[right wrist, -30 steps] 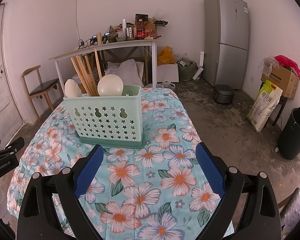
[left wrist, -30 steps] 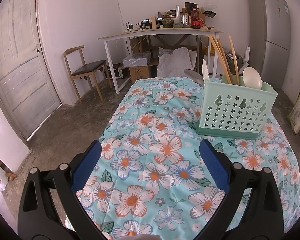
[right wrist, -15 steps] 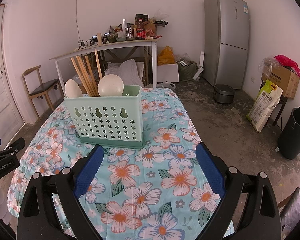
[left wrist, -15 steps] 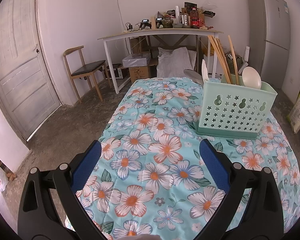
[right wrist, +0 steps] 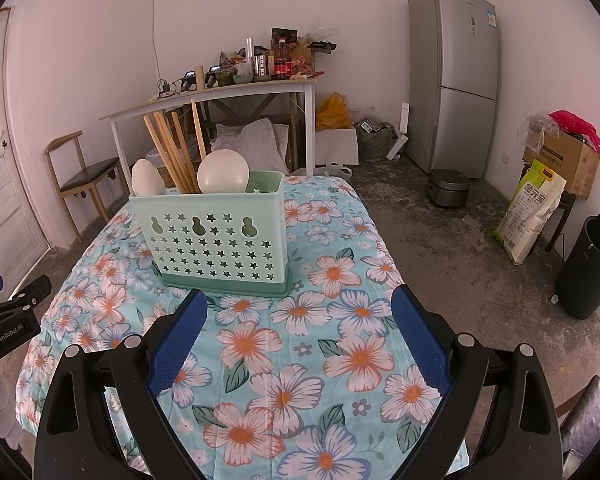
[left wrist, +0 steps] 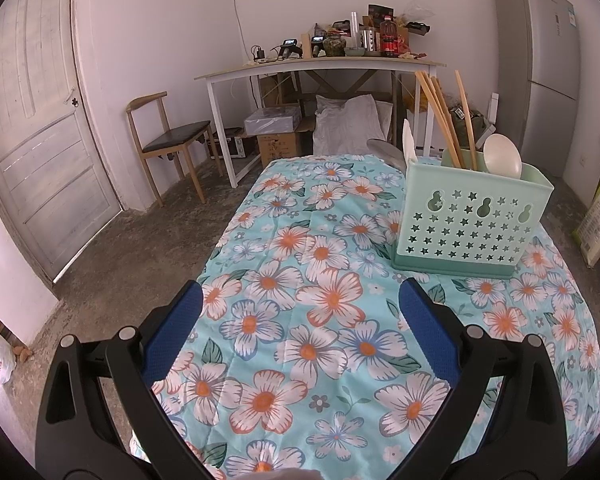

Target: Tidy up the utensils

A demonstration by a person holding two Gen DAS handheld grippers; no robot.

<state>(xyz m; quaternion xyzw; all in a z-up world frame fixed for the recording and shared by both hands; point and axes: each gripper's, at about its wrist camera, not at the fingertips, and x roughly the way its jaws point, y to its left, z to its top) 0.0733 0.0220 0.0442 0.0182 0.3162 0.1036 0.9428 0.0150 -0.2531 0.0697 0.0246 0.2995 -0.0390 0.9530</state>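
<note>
Right claw [right wrist: 299,312] gapes empty before the utensil caddy [right wrist: 214,240].

white walls, grey concrete floor, panelled door [left wrist: 40,128], wooden chair [left wrist: 168,142], cluttered white desk [left wrist: 320,68], grey fridge [right wrist: 454,80], black bin [right wrist: 588,266]

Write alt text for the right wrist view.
An open right gripper hovers empty over a floral tablecloth, facing a mint-green utensil caddy that holds wooden chopsticks and two pale spoons. A grey fridge stands behind.

A lived-in home room: fridge [right wrist: 454,76], chair [left wrist: 168,140], cluttered table [left wrist: 320,66].
</note>
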